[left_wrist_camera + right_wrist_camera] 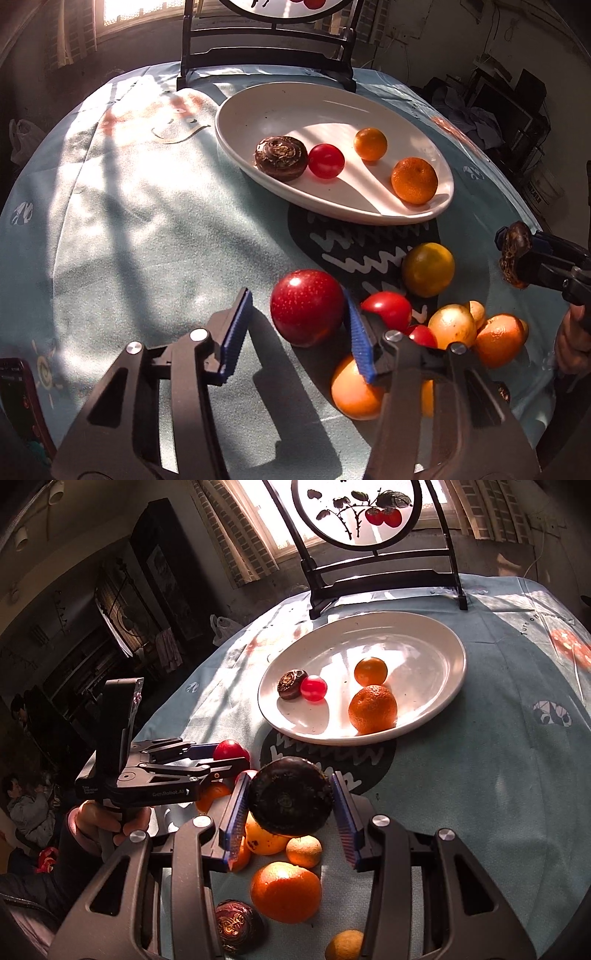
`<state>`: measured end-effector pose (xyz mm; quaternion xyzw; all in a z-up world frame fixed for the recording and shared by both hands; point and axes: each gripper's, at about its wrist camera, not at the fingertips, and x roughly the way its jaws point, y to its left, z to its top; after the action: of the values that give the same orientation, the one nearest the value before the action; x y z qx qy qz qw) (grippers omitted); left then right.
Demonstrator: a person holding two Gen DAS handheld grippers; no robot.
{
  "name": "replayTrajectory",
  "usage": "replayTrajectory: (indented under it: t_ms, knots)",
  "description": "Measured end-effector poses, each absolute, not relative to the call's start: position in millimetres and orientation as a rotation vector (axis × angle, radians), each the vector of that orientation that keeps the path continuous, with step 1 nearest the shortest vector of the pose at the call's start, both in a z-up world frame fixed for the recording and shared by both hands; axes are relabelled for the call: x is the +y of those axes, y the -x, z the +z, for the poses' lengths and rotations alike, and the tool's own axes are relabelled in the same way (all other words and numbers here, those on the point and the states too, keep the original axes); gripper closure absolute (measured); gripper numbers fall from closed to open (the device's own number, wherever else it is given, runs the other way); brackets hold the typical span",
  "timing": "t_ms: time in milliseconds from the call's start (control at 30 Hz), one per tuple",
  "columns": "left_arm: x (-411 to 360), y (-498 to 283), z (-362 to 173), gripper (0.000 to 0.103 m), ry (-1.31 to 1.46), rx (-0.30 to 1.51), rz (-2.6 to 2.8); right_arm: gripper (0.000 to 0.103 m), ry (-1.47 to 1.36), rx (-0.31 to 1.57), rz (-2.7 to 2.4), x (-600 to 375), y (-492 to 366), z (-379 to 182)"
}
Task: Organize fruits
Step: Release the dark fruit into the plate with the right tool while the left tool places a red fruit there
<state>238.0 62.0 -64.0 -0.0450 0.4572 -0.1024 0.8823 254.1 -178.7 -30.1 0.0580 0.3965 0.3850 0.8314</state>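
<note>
Fruits lie in two groups on the blue tablecloth (122, 206): a loose heap near the person, and a few pieces already set apart in the white oval plate (280, 103), which sits just beyond the heap so that each piece has only a short way to travel; in the plate a dark brown fruit (281, 158) touches a small red one (325, 161), with two oranges to the right of them. The left gripper (297, 325) reaches down over the heap's edge with its blue pads either side of a red apple (306, 307); the right pad looks to touch it, the left pad stands clear, so the jaws are not yet clamped. The right gripper (289, 808) is clamped on a dark round fruit (290, 800), lifted above the heap and facing the plate, probably bound for its brown twin there.
</note>
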Motion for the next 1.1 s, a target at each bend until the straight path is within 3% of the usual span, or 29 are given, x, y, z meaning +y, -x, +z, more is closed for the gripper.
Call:
replayTrajectory:
  t_ms: [67,333,533,733,1033,1067,1100]
  knots:
    - [61,-238,-63,0.064,0.096,0.95,-0.232,0.059,-0.121,0.84,0.815,-179,-254,-30]
    - [62,-235,-61,0.065,0.097,0.937,-0.21,0.059,-0.122,0.839,0.812,-180,-254,-30]
    - [62,-236,-34,0.065,0.138,0.828,-0.205,0.059,-0.177,0.751,0.75,-189,-264,-24]
    - [44,-270,-10,0.065,0.126,0.76,-0.202,0.059,-0.279,0.711,0.615,-200,-309,-24]
    - [23,-330,-19,0.065,0.073,0.8,-0.169,0.059,-0.319,0.772,0.547,-198,-370,-42]
    - [23,-333,-20,0.064,0.075,0.809,-0.161,0.058,-0.315,0.774,0.545,-198,-372,-43]
    - [24,-334,-20,0.051,0.077,0.81,-0.152,0.056,-0.31,0.774,0.538,-197,-373,-44]
